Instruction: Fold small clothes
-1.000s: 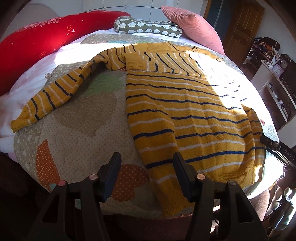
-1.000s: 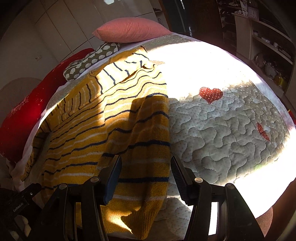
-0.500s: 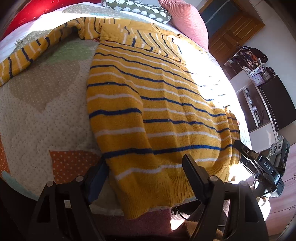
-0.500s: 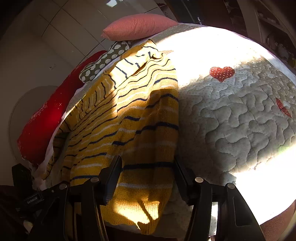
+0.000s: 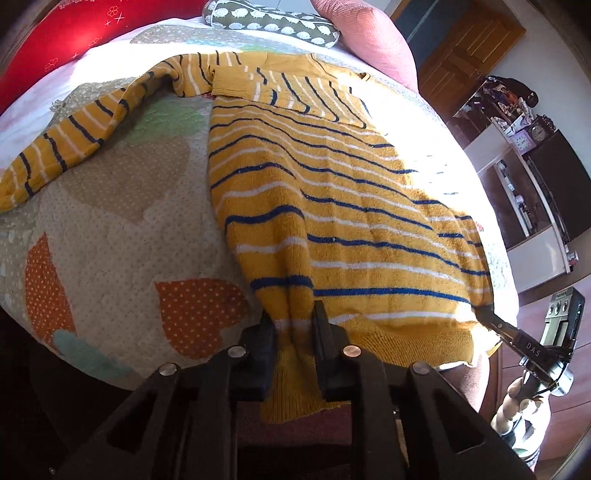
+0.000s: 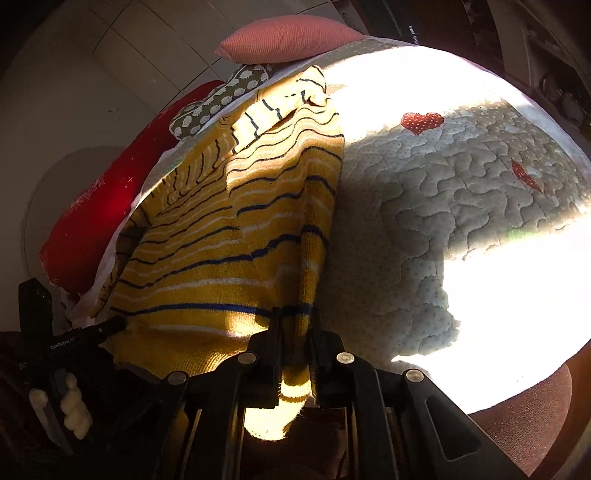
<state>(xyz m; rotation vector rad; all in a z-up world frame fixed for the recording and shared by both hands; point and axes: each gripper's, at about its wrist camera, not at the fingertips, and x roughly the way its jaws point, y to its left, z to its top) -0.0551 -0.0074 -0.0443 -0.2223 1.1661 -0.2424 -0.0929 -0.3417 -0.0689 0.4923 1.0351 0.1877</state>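
One garment: a single yellow striped sweater (image 5: pixel 332 206) lies spread across the middle of the quilt (image 5: pixel 110 229), hem at the lower edge of the frame, collar toward the top.
Left gripper (image 5: pixel 291 332): fingers closed together, clamped on the hem's left corner at bottom centre.
Right gripper (image 6: pixel 293 332): likewise pinched shut on the hem's other corner, bottom centre of its own view.
Handling: looks like a soft, thick knit, light but stretchy; it should drape and sag between the two holds rather than keep a crease.
Where to hold: the ribbed hem corners, as now, seem the firmest places.
Sleeves: two, one stretched to the upper left (image 5: pixel 74 144), one folded across the chest at the top.
Pillows: three at the upper edge, red (image 5: pixel 74 33), patterned (image 5: pixel 269 22), pink (image 5: pixel 373 40).
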